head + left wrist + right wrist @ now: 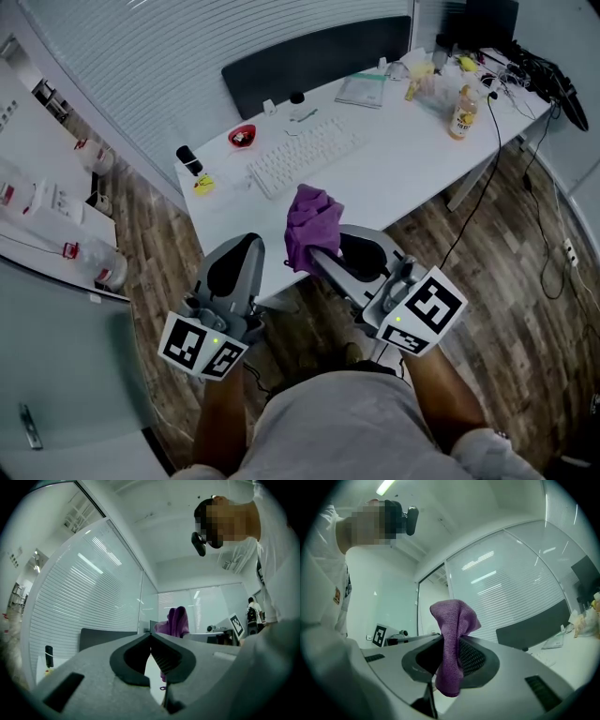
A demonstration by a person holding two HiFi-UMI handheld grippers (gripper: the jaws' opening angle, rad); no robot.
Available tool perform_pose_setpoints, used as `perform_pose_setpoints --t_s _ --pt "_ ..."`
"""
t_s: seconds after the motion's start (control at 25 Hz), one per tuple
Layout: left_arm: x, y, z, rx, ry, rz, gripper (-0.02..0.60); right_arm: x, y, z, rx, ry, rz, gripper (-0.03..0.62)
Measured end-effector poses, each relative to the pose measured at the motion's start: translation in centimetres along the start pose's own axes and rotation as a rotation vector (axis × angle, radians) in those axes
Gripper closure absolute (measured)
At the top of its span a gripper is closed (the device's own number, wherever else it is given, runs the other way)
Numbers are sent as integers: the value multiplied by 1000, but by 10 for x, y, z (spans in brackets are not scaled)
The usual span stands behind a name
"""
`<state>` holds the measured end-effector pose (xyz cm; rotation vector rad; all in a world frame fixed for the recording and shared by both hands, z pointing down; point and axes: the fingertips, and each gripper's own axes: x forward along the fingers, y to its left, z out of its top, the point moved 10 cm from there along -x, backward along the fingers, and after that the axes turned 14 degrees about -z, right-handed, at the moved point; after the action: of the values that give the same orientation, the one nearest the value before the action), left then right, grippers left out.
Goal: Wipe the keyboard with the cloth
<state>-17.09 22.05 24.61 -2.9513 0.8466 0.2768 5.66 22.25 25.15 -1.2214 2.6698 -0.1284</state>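
The right gripper [450, 641], jaws grasping the crumpled purple cloth [452, 620], and the left gripper [151, 637], jaws clenched empty, hang off the white counter's [403, 178] near edge, so I would lower the cloth flat onto the white keyboard [305, 155] mid-counter, pressing lightly.

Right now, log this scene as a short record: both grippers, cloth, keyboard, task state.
left gripper: shut, empty
right gripper: shut on cloth
cloth: purple, bunched, sticking up past the jaws
keyboard: white, on table, untouched
task state: wiping not yet begun; cloth held short of keyboard, by the table's near edge
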Motion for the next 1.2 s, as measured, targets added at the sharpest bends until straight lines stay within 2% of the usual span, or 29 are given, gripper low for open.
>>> perform_pose_setpoints --t_s 0.32,0.6,0.88,1.2 --pt "38 -3 -12 4 36 80 565 -8 -52 6 13 11 45 510" --pt "44 9 -13 20 59 121 566 3 -66 2 20 25 63 510" --pt "52 42 -17 30 52 137 566 33 -78 1 2 37 73 510" --pt "63 104 -39 7 71 165 566 89 -101 -5 -24 70 70 510"
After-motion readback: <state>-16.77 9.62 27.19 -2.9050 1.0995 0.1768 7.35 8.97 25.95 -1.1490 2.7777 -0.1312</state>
